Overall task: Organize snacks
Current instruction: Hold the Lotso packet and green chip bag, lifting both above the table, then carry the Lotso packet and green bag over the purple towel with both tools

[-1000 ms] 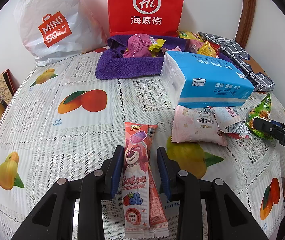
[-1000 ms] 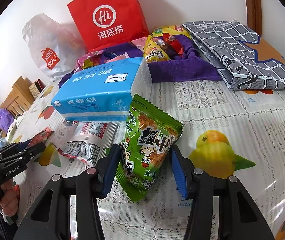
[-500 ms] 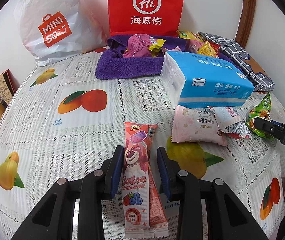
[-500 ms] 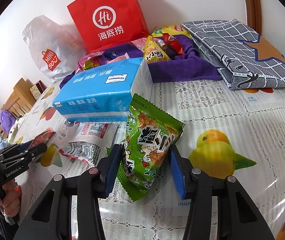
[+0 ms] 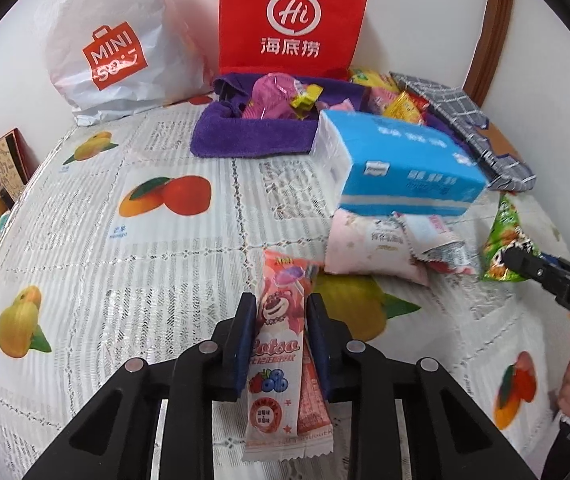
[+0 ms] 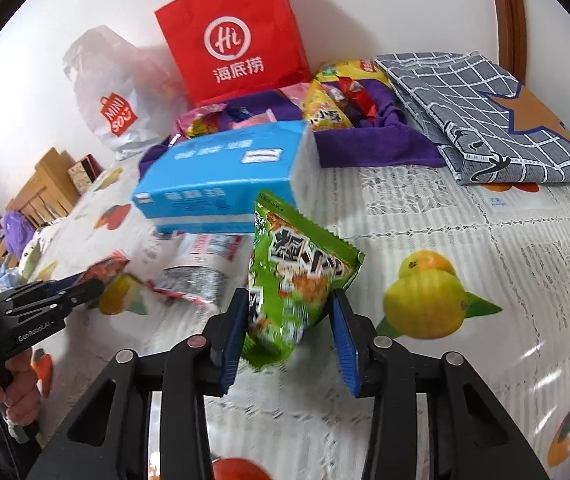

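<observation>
The worktop (image 5: 85,240) carries a red paper bag (image 5: 293,16) and a white plastic bag (image 5: 117,40) at the back wall. In front, a purple cloth tray (image 5: 253,136) holds assorted snack packets. The left gripper (image 5: 279,332) jaws are closing, pads pressing a pink lollipop packet (image 5: 281,344). The right gripper (image 6: 291,324) jaws are closing on a green snack bag (image 6: 297,272), raised and tilted.
</observation>
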Demonstrator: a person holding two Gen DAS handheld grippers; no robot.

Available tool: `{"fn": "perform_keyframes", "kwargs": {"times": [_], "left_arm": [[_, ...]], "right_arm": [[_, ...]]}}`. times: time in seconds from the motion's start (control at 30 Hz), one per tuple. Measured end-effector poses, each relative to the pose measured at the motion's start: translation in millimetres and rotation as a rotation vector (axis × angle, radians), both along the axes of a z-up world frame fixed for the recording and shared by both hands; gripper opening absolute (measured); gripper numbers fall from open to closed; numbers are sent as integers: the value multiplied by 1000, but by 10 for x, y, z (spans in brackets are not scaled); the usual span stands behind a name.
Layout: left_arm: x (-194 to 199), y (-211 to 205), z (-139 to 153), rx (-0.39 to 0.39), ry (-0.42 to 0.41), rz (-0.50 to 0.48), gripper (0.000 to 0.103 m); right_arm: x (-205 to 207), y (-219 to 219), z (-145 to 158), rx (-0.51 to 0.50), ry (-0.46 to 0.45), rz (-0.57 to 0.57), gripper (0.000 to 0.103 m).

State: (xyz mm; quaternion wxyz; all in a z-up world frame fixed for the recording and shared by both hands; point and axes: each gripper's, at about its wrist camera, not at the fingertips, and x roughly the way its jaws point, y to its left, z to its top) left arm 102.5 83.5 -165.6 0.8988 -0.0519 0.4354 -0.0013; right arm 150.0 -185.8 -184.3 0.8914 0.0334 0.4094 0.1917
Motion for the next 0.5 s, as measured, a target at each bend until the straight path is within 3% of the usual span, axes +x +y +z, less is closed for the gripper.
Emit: {"fn": "perform_keyframes", "kwargs": {"times": [0.27, 0.5], "left_arm": [[-68, 44, 248, -14, -27, 15, 25], [-34, -7, 407, -23, -46, 7, 25]], "right_arm": [[-18, -12, 6, 5, 15, -10, 39], [80, -80, 101, 31, 3, -39, 49]]}}
